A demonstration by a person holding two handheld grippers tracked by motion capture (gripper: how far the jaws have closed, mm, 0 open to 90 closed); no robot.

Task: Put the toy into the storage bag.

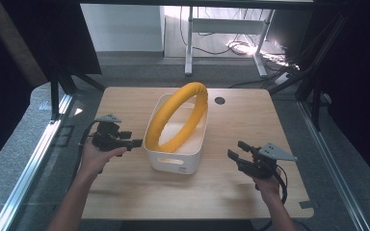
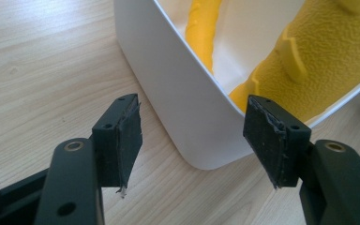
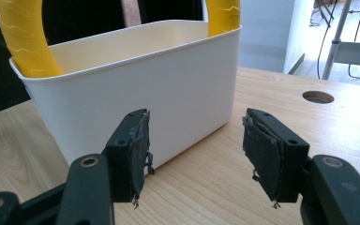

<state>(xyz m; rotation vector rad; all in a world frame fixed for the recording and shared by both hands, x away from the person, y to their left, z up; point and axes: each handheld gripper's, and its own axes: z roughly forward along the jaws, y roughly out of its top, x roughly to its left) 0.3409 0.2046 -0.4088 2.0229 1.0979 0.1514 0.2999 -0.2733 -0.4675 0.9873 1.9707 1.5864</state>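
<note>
Overhead, yellow ring [image 1: 178, 115] leaning in white bin [image 1: 173, 161]

The high view looks forward and down from above the person's side onto the whole tabletop [image 1: 125, 192], far enough to take in both claws. The left gripper view rides on the left claw [image 2: 192, 136] and looks slightly downward, very close to a corner of the white bin [image 2: 178, 93] just ahead of it. The right gripper view rides on the right claw [image 3: 194, 154], looking nearly level at the bin's side from a little farther back. All three share the bin and the yellow ring [image 1: 178, 115].
</note>
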